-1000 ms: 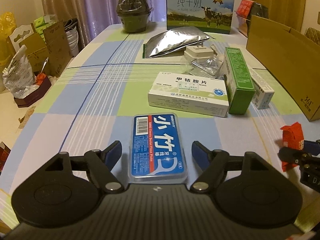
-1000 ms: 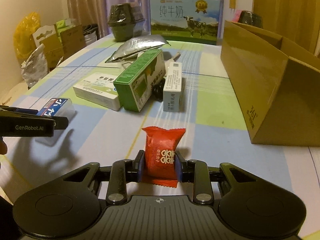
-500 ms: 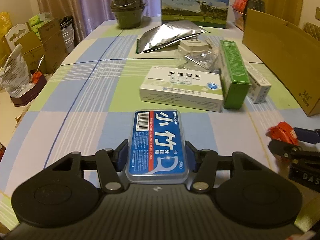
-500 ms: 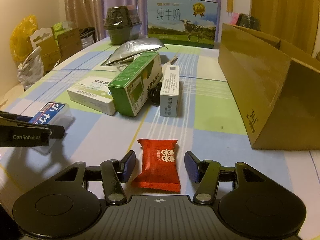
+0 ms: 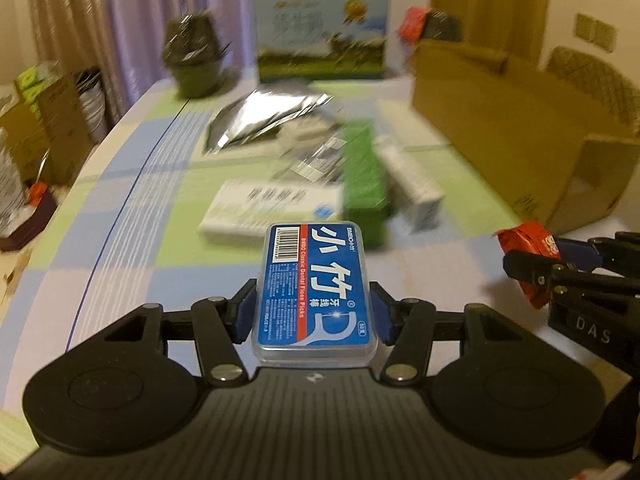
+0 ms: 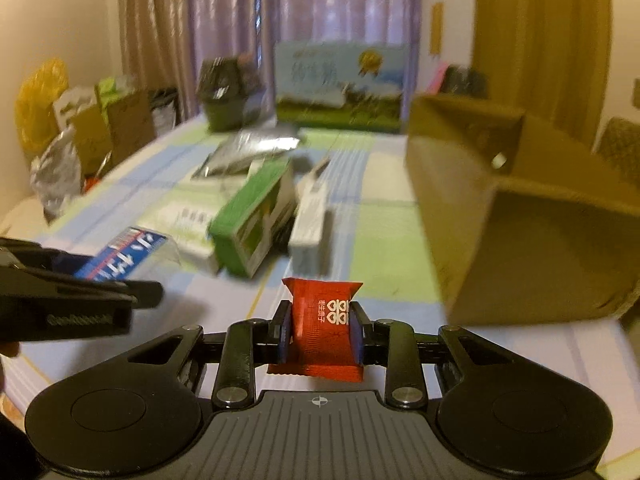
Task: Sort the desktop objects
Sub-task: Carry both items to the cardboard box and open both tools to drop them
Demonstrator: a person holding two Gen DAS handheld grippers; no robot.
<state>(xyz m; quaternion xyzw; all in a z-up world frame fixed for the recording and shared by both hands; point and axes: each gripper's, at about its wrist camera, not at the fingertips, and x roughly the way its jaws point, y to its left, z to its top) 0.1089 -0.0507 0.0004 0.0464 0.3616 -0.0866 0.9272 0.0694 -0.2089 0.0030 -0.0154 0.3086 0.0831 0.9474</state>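
Observation:
My left gripper (image 5: pixel 314 314) is shut on a clear floss-pick case with a blue label (image 5: pixel 314 292), held lifted above the checked tablecloth. My right gripper (image 6: pixel 320 332) is shut on a red candy packet (image 6: pixel 322 320), also off the table. In the left wrist view the red packet (image 5: pixel 528 240) and the right gripper show at the far right. From the right wrist, the floss case (image 6: pixel 124 254) appears at the left in the other gripper. A brown cardboard box (image 6: pixel 520 216) lies open on its side at the right.
In mid-table lie a white medicine box (image 5: pixel 272 208), an upright green box (image 5: pixel 364 180), a small white box (image 5: pixel 416 188) and a silver foil bag (image 5: pixel 264 118). A milk carton (image 5: pixel 320 36) and a dark pot (image 5: pixel 196 60) stand at the far edge. Bags and boxes crowd the floor at left.
Both grippers have risen off the table with their loads, and the views are motion-blurred. The right gripper, open around the red packet half a second ago, has shut on it.

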